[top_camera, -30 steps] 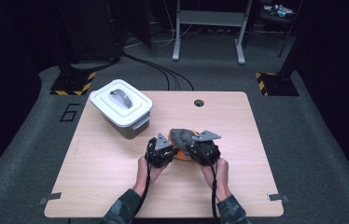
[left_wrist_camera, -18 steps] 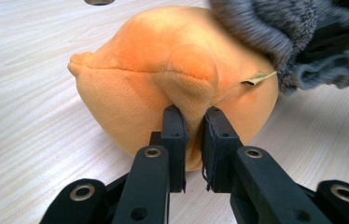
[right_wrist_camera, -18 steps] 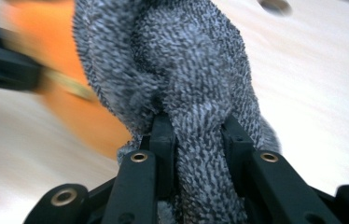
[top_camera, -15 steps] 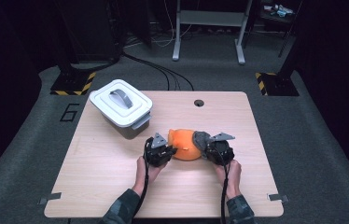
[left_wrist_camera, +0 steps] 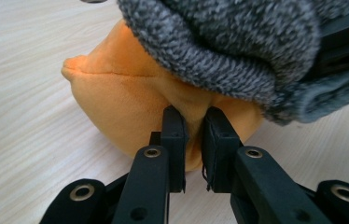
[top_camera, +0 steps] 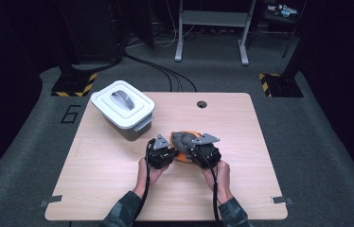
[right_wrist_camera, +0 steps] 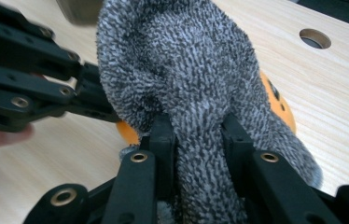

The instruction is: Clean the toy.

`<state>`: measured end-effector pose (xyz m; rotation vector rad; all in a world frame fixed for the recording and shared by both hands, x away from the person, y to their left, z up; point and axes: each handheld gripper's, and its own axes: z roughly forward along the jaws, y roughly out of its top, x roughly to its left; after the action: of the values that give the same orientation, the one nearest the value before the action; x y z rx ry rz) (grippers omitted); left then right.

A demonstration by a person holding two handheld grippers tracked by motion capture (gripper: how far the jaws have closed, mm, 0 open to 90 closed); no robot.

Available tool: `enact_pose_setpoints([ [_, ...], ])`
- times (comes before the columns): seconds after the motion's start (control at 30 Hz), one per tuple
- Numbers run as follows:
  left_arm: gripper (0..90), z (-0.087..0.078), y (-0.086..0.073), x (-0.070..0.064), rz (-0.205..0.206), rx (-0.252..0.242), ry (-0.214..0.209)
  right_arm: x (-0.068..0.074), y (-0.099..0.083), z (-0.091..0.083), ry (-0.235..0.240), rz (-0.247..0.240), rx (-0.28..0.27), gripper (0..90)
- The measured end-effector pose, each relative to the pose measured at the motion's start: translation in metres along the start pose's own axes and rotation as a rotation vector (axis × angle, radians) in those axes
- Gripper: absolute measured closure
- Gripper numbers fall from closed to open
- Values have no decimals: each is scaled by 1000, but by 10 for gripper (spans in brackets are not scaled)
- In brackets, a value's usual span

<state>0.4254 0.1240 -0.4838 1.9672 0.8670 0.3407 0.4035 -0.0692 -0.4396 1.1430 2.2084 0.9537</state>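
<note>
The left gripper (left_wrist_camera: 193, 140) pinches a fold of the orange plush toy (left_wrist_camera: 130, 107). The right gripper (right_wrist_camera: 196, 140) clamps the grey knitted sock (right_wrist_camera: 186, 70), draped over the toy directly ahead.

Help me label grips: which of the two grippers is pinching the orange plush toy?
The left gripper: its jaws pinch a fold of the orange plush toy. The right gripper clamps the grey knitted sock instead.
</note>
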Motion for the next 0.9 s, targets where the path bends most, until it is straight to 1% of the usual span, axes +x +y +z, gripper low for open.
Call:
enact_pose_setpoints([
  [0.03,801,0,-1,2,-9,-1,-11,-1,0,2,6,12,1,712],
  [0.07,801,0,-2,1,-16,-3,-14,-5,-2,4,9,12,-1,713],
  [0.1,801,0,-2,2,-7,2,-17,-6,-3,4,8,20,5,714],
  [0.13,801,0,-2,2,-2,1,-17,-12,-5,5,1,24,8,715],
  [0.17,802,1,-2,1,-6,-4,-15,-15,-7,5,-7,30,10,715],
  [0.2,801,1,-1,1,-3,-3,-17,-19,-10,5,-23,52,14,714],
  [0.23,801,1,-1,1,2,-1,-17,-25,-12,5,-26,72,20,714],
  [0.3,801,2,-1,1,1,-4,-16,-38,-18,8,-44,104,30,713],
  [0.33,801,2,-1,1,1,-4,-17,-43,-21,9,-51,112,37,714],
  [0.4,800,2,-1,1,4,-3,-15,-50,-24,11,-62,130,49,713],
  [0.43,800,1,-1,1,7,3,-17,-53,-26,13,-61,140,49,713],
  [0.47,794,1,-1,1,16,2,-9,-54,-26,12,-50,148,48,712],
  [0.5,780,1,0,0,14,4,-3,-54,-26,12,-49,147,48,712],
  [0.53,744,0,0,-1,33,3,8,-53,-25,11,-51,141,46,712],
  [0.6,639,-3,1,-2,64,3,18,-52,-22,10,-53,132,48,711],
  [0.63,581,-5,2,-3,93,4,36,-52,-21,10,-52,133,44,711],
  [0.67,526,-5,2,-4,109,-1,36,-53,-20,10,-47,130,44,711],
  [0.7,477,-6,2,-4,120,4,41,-54,-19,10,-45,141,45,710],
  [0.73,444,-6,1,-5,135,2,67,-54,-19,10,-49,146,43,710],
  [0.77,402,-6,1,-6,139,-6,73,-54,-18,10,-46,141,44,710],
  [0.8,386,-5,0,-5,141,-1,65,-54,-18,10,-45,142,42,710],
  [0.87,335,-1,0,-5,156,11,70,-55,-18,10,-45,143,46,709],
  [0.9,336,1,-1,-6,164,22,66,-55,-17,11,-47,152,46,709],
])
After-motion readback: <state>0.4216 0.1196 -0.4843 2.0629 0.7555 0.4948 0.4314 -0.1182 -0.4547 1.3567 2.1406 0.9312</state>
